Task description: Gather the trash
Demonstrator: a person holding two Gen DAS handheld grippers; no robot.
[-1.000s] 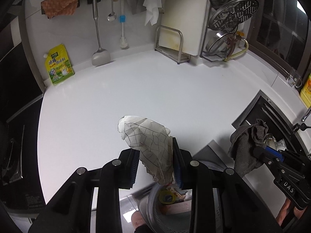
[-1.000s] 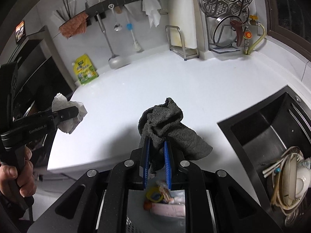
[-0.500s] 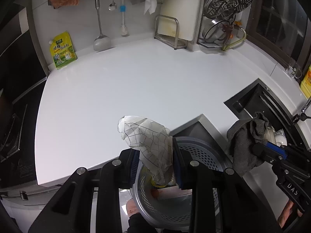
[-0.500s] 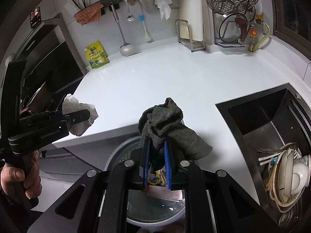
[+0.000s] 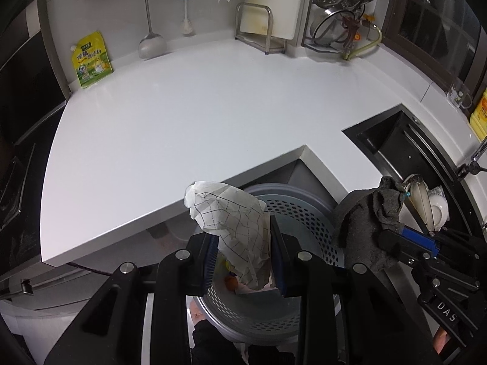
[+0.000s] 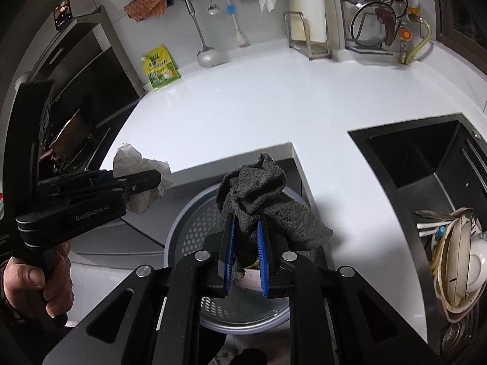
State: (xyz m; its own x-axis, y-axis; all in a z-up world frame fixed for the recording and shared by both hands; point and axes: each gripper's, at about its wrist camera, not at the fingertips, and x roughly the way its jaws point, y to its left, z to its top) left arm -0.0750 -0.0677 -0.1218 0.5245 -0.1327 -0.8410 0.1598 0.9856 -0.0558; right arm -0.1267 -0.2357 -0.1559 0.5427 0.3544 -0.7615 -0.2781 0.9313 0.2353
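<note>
The left tongs [image 5: 245, 263] are clamped on a crumpled paper towel [image 5: 234, 213] with a grid pattern; the right tongs [image 6: 245, 254] are pinched nearly closed on a dark grey rag [image 6: 261, 200]; below both tongs stands a perforated grey bin [image 5: 307, 216] with scraps inside, tucked under the corner of the white desk [image 5: 182, 121]; the sink [image 6: 426, 164] lies right of the right tongs.

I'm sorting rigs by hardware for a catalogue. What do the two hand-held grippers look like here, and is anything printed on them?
Both are matte black with angular cut-out frames and round silver screw heads. The left hand-held gripper has dark blue ribbed pads; its body reads "GenRobot.AI" in the right wrist view. The right hand-held gripper has brighter blue ribbed pads; the letters "DAS" show on its body in the left wrist view. No cables are visible. A dark sleeve edge shows by the person's hand.
</note>
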